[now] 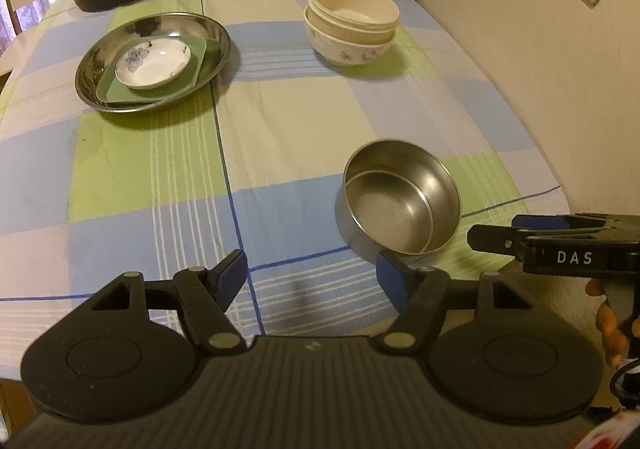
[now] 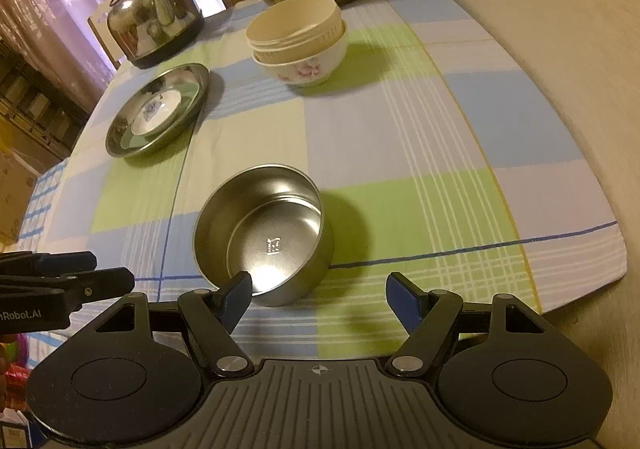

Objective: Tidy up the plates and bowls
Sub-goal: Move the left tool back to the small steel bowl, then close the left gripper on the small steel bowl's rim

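The left gripper (image 1: 312,281) and the right gripper (image 2: 318,299) both tilt downward, jaws spread, empty, pointing toward twelve o'clock.

A steel bowl (image 2: 264,237) stands upright and empty near the table's front edge. Farther back, toward the right edge, a cream bowl (image 1: 354,7) nests in a floral bowl (image 1: 348,45). Toward the left edge, a steel plate (image 1: 154,61) carries a green square plate (image 1: 196,65) and a small white floral saucer (image 1: 154,63).
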### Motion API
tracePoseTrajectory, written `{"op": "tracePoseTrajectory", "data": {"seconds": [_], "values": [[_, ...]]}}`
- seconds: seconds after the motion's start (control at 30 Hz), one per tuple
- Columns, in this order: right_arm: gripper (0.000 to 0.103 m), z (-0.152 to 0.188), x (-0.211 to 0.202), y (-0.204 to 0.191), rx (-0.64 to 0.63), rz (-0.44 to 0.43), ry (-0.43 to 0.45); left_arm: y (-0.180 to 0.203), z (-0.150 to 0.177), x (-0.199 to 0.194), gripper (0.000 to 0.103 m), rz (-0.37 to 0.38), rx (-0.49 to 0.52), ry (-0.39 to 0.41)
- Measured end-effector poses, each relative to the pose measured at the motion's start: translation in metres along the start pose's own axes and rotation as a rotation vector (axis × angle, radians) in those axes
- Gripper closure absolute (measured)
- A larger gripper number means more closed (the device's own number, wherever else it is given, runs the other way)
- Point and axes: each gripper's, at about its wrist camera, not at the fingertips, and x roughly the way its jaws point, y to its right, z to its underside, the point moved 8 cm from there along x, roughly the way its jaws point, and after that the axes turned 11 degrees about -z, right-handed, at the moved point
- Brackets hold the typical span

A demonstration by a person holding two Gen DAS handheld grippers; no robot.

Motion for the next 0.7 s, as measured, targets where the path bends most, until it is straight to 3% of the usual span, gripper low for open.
{"op": "tracePoseTrajectory", "data": {"seconds": [0.7], "values": [[0.029,0.003,0.009,0.010,-0.006,0.015,-0.035,0.016,0.002,0.019,0.035,0.033,-0.003,-0.053]]}}
